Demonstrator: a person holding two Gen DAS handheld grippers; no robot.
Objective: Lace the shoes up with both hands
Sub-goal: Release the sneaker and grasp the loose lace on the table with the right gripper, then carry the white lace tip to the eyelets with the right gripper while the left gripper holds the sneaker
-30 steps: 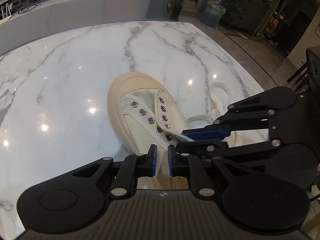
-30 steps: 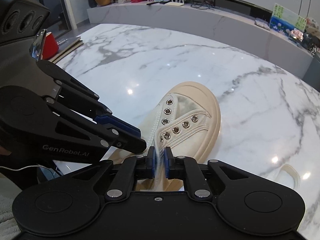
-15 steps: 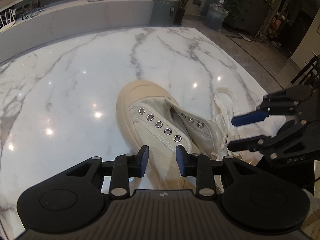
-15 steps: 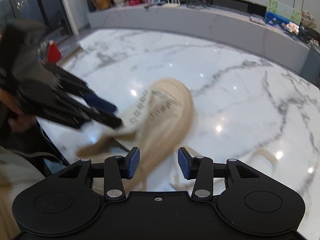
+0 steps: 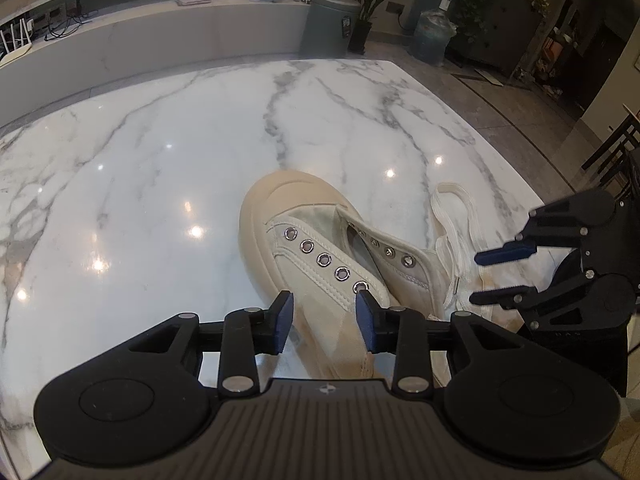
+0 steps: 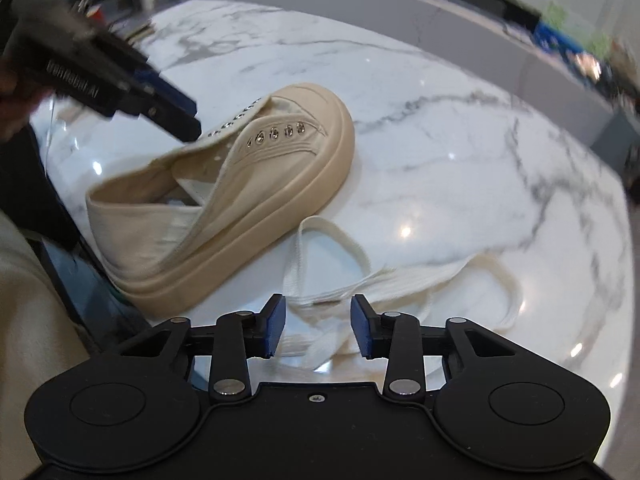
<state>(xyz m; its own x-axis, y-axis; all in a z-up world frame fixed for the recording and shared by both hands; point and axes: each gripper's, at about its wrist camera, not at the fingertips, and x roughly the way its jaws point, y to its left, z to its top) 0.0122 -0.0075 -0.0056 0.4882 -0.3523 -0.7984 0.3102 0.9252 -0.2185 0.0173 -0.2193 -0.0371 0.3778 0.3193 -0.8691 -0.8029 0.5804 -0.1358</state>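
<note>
A cream canvas shoe [image 5: 280,200] with silver eyelets and no lace in them lies on the white marble table [image 5: 160,160], toe pointing away. My left gripper [image 5: 323,322] hangs over the shoe's near side by the last eyelet. Its jaws are opening, with the canvas below the gap and the pads off it. A loose white flat lace [image 5: 452,220] is piled to the right of the shoe. In the right wrist view the shoe [image 6: 280,168] leans on its side. My right gripper [image 6: 318,328] hovers over the lace [image 6: 360,280], jaws closing, pads not pressing on it.
The table's right edge [image 5: 500,152] drops to a grey floor with a bin [image 5: 332,20] and potted plants. A long pale counter [image 5: 160,40] runs behind the table. A person's light clothing [image 6: 24,300] fills the lower left of the right wrist view.
Both grippers were shut close together at the shoe's eyelets and have opened. The right gripper has swung away to the right over the lace pile. The shoe has tipped and turned.
</note>
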